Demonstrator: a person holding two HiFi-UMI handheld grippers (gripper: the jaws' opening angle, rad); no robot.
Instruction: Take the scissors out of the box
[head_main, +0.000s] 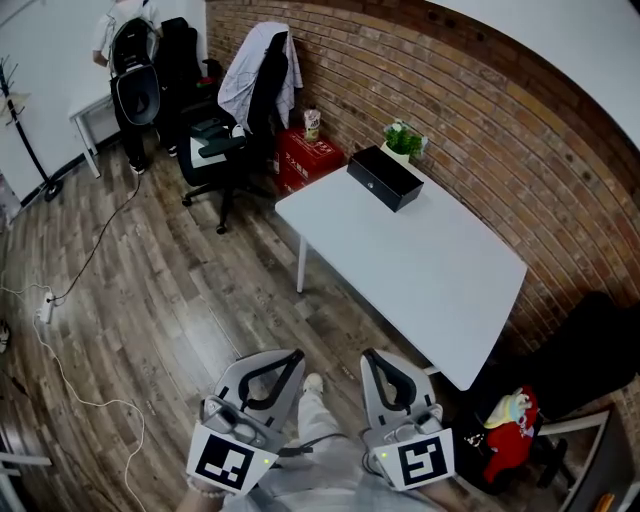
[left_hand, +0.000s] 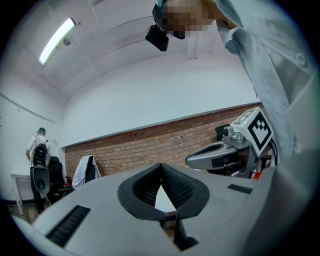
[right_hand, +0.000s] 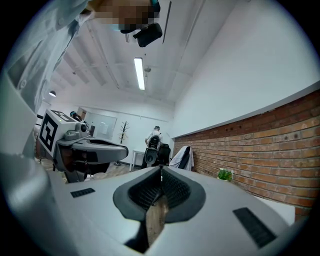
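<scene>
Down low: L gripper (head_main: 296, 354), R gripper (head_main: 368, 356)

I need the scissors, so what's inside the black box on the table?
The black box on the white table looks closed: only its lid and sides show. Its contents are covered, so I can't tell what it holds.

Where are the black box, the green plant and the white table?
black box (head_main: 390, 173), head view, its top face
green plant (head_main: 403, 137), head view, its leaves
white table (head_main: 430, 280), head view, bare part of its top
</scene>
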